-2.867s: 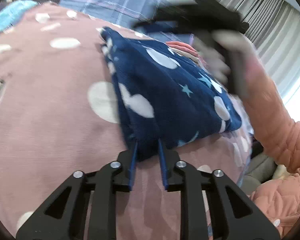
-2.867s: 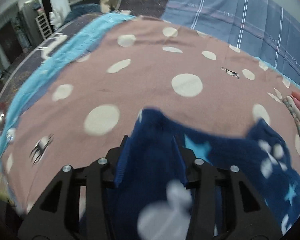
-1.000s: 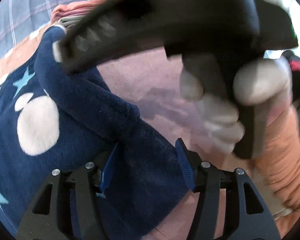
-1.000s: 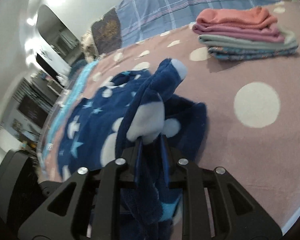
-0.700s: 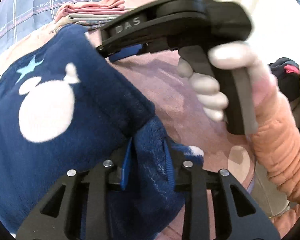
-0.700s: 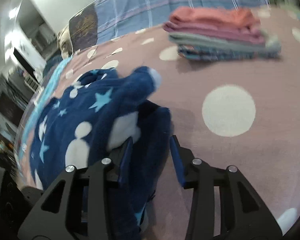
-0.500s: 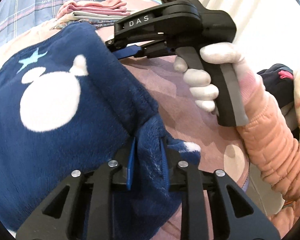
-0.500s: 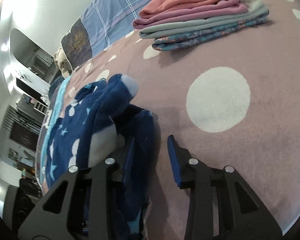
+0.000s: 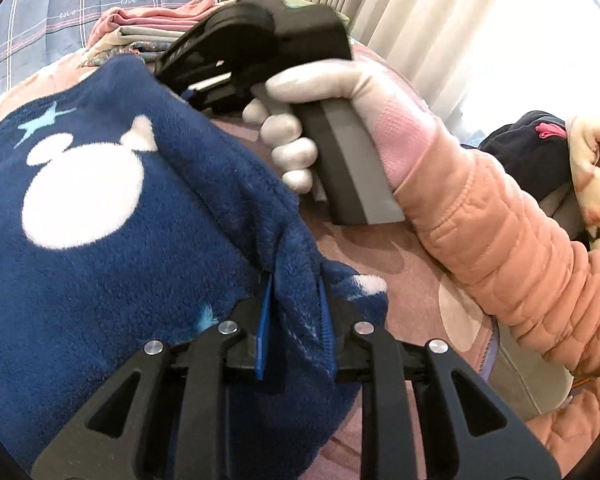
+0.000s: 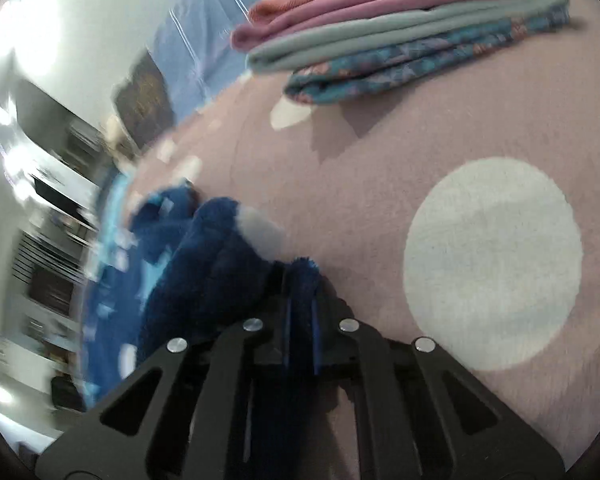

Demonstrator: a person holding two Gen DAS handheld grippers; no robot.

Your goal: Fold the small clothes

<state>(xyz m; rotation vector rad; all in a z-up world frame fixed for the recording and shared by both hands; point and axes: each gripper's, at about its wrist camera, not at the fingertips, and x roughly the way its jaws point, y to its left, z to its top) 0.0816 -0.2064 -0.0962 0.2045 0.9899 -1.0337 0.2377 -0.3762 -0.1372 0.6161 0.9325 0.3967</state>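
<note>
Left tongs [image 9: 294,316] pinched navy fleece garment [image 9: 100,240] edge between blue pads; right tongs [image 10: 300,316] clamped nearly closed on another fold.

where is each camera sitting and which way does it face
Left wrist: rides the left tongs, facing along them over the navy fleece garment they pinch; shows the gloved right hand and peach sleeve.
Right wrist: rides the right tongs, low over the polka-dot blanket, facing the folded stack; only its own fingers show.
Shared: the garment, blanket and stack.
</note>
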